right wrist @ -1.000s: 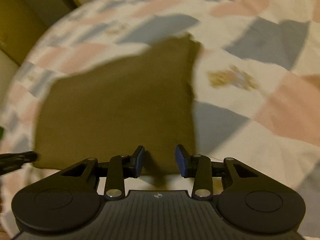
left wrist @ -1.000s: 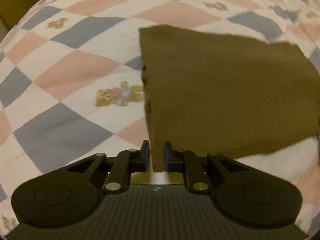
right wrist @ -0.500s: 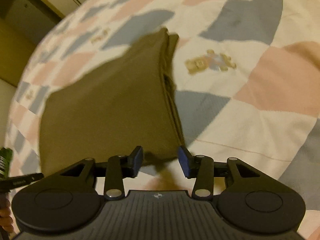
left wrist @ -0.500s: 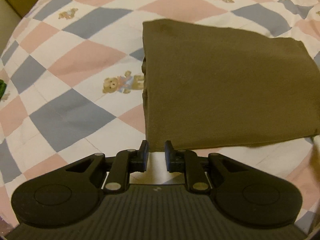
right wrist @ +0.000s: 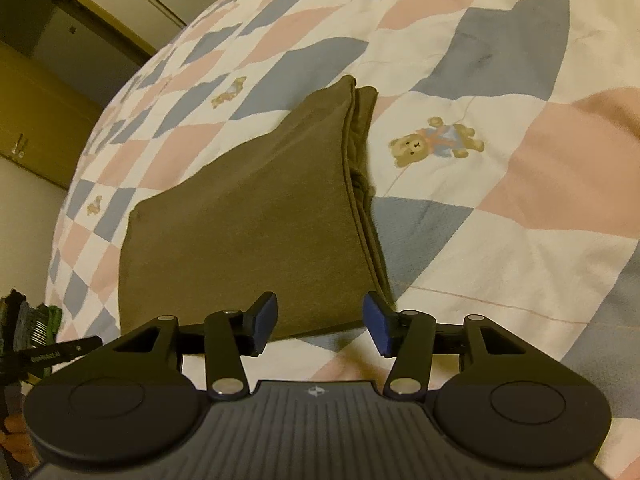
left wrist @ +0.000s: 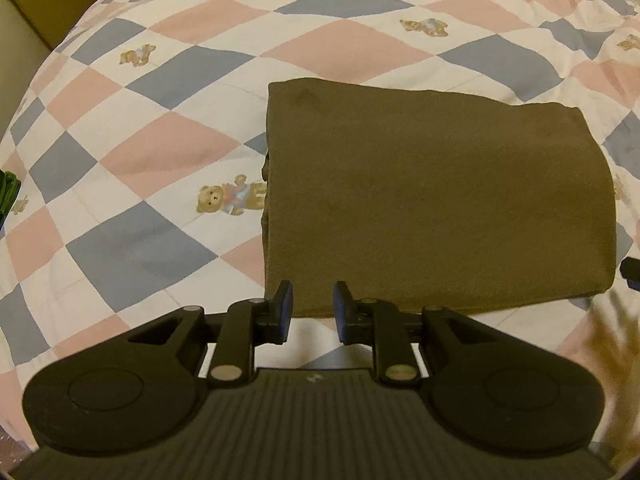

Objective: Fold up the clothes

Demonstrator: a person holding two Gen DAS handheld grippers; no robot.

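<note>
An olive-brown garment [left wrist: 432, 200] lies folded into a flat rectangle on the quilt, its stacked layers showing along one side [right wrist: 360, 184]. My left gripper [left wrist: 313, 306] hovers over the garment's near left corner, jaws opening a little, nothing between them. My right gripper [right wrist: 320, 318] hangs above the garment's near right corner, its jaws opening wider, and the blue pads touch no cloth. The garment [right wrist: 240, 224] rests free of both grippers.
A checked quilt [left wrist: 152, 152] of pink, blue and white with teddy-bear prints covers the bed. Wooden cupboards [right wrist: 36, 108] stand beyond the bed's far edge. The other gripper and a hand [right wrist: 24, 364] show at the right wrist view's left edge.
Both grippers have let go of the garment and risen back from it. It now lies flat and folded. The right jaws have spread wider, the left only slightly.
</note>
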